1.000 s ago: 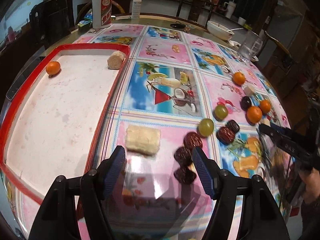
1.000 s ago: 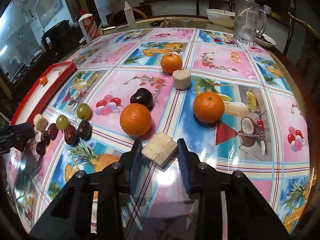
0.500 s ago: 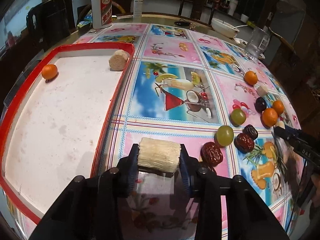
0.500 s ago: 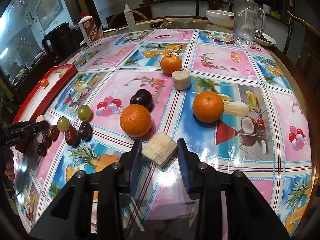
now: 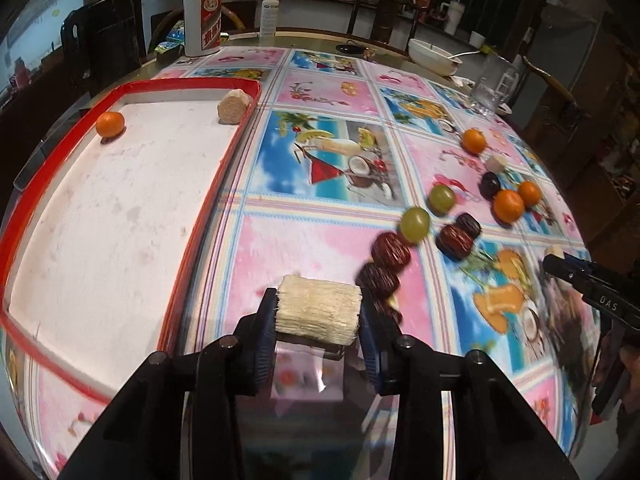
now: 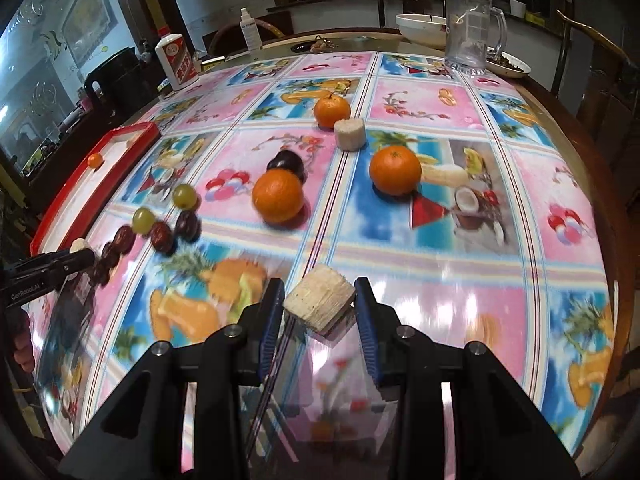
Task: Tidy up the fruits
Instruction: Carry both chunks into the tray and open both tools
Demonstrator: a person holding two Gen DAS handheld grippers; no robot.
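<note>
- Your left tongs (image 5: 318, 314) were spread wide over the counter a second ago; since then they've closed on the pale, fibrous cylinder chunk (sugarcane, by the look of it) (image 5: 318, 312), and the piece now sits a bit clear of the glossy fruit-print tablecloth (image 5: 320, 236), so it looks lifted.
- Your right tongs (image 6: 320, 308) were already pinching a second pale fibrous chunk (image 6: 320, 302), gripped corner-on. That one has come up too, and the oranges ahead now look further off.
- So you've got a grasp on both sides, and I'd say both picks are done and the carry is next.
- The red-rimmed white tray (image 5: 224, 160) lies just left of the left tongs. It already holds a small round orange (image 5: 110, 124) near its far left edge and another pale cane chunk (image 5: 234, 102) in the far right corner.
- Still loose on the counter: two green grapes (image 5: 416, 222), several dark red wrinkled dates (image 5: 390, 250), a dark plum (image 6: 286, 162), three big oranges (image 6: 278, 196) and one more short cane piece (image 6: 350, 134).
- Plenty left to sort, my guess is you're early on.
</note>
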